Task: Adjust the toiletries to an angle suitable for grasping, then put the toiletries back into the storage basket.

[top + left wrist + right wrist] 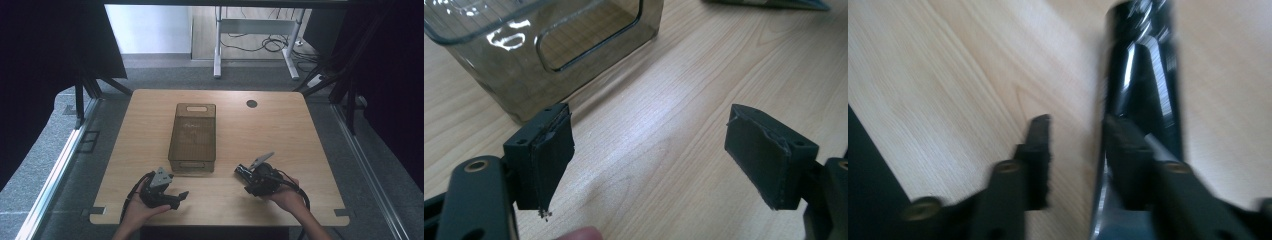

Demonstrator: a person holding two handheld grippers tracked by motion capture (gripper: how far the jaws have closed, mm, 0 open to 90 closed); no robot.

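1. One wooden table (pixel 280 135) holds everything here; one round dark hole (pixel 251 103) sits near its far edge.
2. One translucent smoke-brown bin (pixel 192 137) stands upright near the table's middle, its long side running away from the person. It has one cut-out handle slot at the far end and one at the near end. In the left gripper view the near slot and a corner of the bin (pixel 549 50) lie just beyond the jaws.
3. Two grippers are held, one in each of the person's two hands.
4. The left gripper (pixel 172 196) rests low near the front edge of the table, close to the bin's near left corner. In its own view its two jaws are spread wide over bare wood, with nothing between the pads (pixel 549 160).
5. The right gripper (pixel 241 172) is held near the front edge, to the right of the bin and apart from it.
6. One glossy black cylindrical object (pixel 1143 75) lies along the far side of one jaw in the right gripper view, not in the gap. The view is blurred, so whether it touches that jaw cannot be told. The two jaws stand parted, with only wood between them.
7. No brand, label or writing is legible on anything; pale glints on the bin's wall are reflections.
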